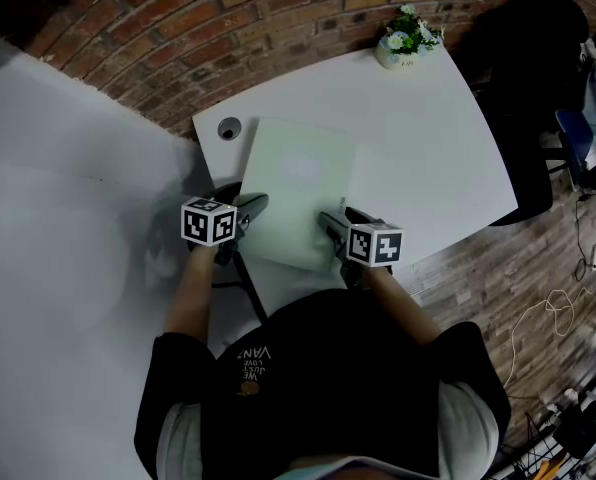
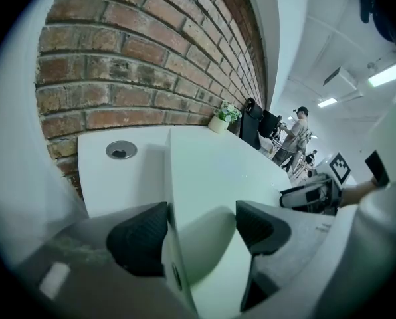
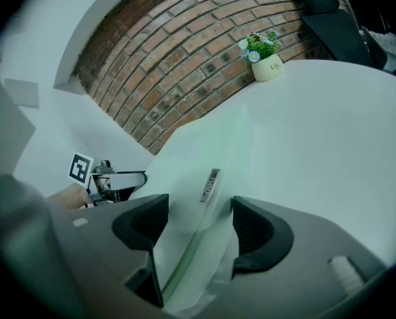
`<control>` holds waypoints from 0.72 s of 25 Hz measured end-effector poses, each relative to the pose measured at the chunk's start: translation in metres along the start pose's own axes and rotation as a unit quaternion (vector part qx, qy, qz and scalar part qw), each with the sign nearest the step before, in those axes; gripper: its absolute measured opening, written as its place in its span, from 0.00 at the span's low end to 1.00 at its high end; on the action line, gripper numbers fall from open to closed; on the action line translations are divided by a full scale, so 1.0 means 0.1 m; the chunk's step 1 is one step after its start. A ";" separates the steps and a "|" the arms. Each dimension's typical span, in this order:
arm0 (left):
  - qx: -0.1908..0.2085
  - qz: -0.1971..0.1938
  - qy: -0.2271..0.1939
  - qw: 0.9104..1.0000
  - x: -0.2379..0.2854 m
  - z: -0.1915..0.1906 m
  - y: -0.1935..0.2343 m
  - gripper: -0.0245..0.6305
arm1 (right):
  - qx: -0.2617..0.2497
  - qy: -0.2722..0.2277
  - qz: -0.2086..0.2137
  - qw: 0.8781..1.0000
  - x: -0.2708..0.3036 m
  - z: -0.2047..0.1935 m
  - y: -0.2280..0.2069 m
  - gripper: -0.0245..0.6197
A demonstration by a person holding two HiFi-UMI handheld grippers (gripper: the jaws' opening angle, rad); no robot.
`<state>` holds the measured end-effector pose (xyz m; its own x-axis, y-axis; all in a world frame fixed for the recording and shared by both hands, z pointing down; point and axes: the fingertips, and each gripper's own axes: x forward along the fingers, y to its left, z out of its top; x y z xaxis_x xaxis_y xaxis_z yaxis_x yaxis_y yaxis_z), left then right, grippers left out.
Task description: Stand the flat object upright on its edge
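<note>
Head view: the flat object (image 1: 300, 190) lies flat on the white table (image 1: 428, 138), well apart from the flower pot (image 1: 403, 43); I judge the standing-up not yet begun.

Left gripper view: the left gripper (image 2: 201, 228) straddles its corner, jaws spread and not pinching. A brick wall (image 2: 138, 65) rises behind the pot.

Right gripper view: the right gripper (image 3: 193, 221) likewise straddles an edge, spread.

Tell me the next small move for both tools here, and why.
Probably close both tools. The left tool and right tool each straddle an edge of the pale green flat object, jaws open and not yet gripping, while it appears to lie flat on the white table. A firm hold should come before tipping it onto its edge.
</note>
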<state>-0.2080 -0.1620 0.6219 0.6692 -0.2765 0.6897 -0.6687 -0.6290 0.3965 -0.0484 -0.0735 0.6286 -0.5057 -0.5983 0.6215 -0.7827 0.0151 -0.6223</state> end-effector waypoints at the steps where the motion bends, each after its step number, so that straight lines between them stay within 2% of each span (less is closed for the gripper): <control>1: -0.001 0.000 -0.001 1.000 0.00 0.00 0.01 0.53 | 0.000 0.001 0.000 1.000 0.00 0.00 0.00 0.50; 18: 0.017 0.015 0.013 1.000 -0.03 0.03 -0.09 0.49 | -0.016 0.018 -0.015 1.000 -0.08 -0.02 -0.04 0.46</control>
<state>-0.2032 -0.1573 0.6143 0.6402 -0.2776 0.7163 -0.6765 -0.6456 0.3543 -0.0419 -0.0673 0.6267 -0.4945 -0.5703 0.6559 -0.8084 0.0246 -0.5881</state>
